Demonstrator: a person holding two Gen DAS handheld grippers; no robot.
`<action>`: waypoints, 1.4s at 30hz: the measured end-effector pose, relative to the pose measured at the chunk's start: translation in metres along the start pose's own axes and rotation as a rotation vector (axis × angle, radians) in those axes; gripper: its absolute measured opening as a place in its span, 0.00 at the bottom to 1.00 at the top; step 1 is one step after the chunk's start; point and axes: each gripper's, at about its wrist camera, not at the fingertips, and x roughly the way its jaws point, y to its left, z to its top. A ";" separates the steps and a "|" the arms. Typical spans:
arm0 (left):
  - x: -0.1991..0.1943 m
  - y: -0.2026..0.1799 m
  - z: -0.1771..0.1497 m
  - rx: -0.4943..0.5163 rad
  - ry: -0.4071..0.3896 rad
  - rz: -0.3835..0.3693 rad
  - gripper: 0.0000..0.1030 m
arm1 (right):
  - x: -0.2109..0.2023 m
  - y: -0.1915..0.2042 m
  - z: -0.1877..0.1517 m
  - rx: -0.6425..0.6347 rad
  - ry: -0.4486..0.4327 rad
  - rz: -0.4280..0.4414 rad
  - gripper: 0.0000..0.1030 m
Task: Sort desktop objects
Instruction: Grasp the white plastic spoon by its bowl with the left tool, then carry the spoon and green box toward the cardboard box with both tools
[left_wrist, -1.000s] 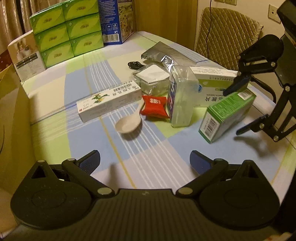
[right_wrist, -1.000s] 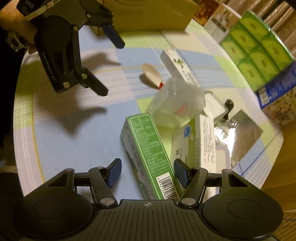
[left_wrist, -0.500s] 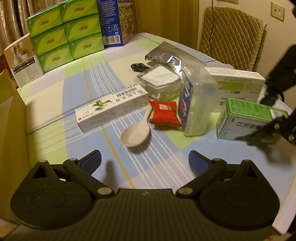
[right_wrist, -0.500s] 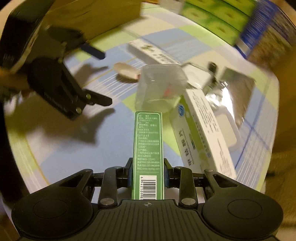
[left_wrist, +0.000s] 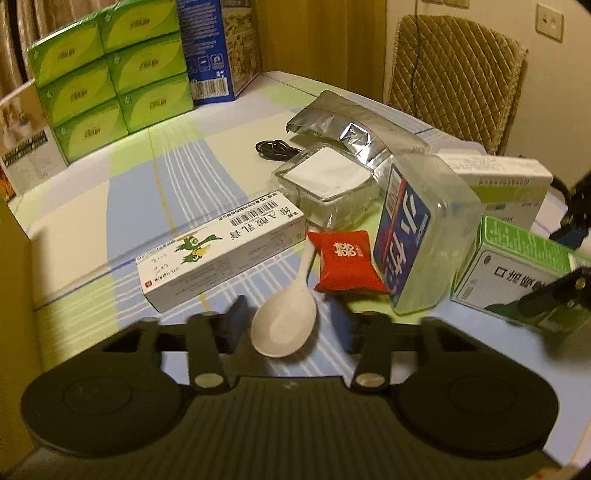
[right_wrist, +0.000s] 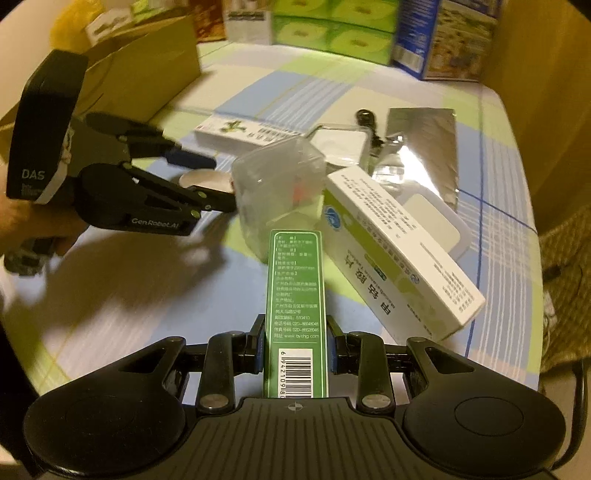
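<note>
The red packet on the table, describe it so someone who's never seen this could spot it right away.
On the striped tablecloth, find the clutter around the clear plastic box. The red packet lies flat against its blue-labelled side, beside the white spoon. It is the only red, pillow-shaped item.

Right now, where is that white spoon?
In the left wrist view the white spoon lies on the table between the left gripper fingers, its handle running up between the long white box and red packet.

A home: checked tablecloth (left_wrist: 155, 173), quilted chair (left_wrist: 454, 74), stacked tissue packs (left_wrist: 110, 70), curtains.
</note>
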 end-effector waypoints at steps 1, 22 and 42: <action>-0.001 -0.001 0.000 -0.006 0.008 0.000 0.29 | -0.001 0.001 -0.001 0.022 -0.005 -0.008 0.27; -0.078 -0.055 -0.066 -0.079 0.001 0.082 0.27 | -0.029 0.035 -0.059 0.233 -0.096 -0.106 0.27; -0.076 -0.050 -0.073 -0.092 -0.028 0.057 0.27 | -0.020 0.027 -0.058 0.277 -0.124 -0.098 0.27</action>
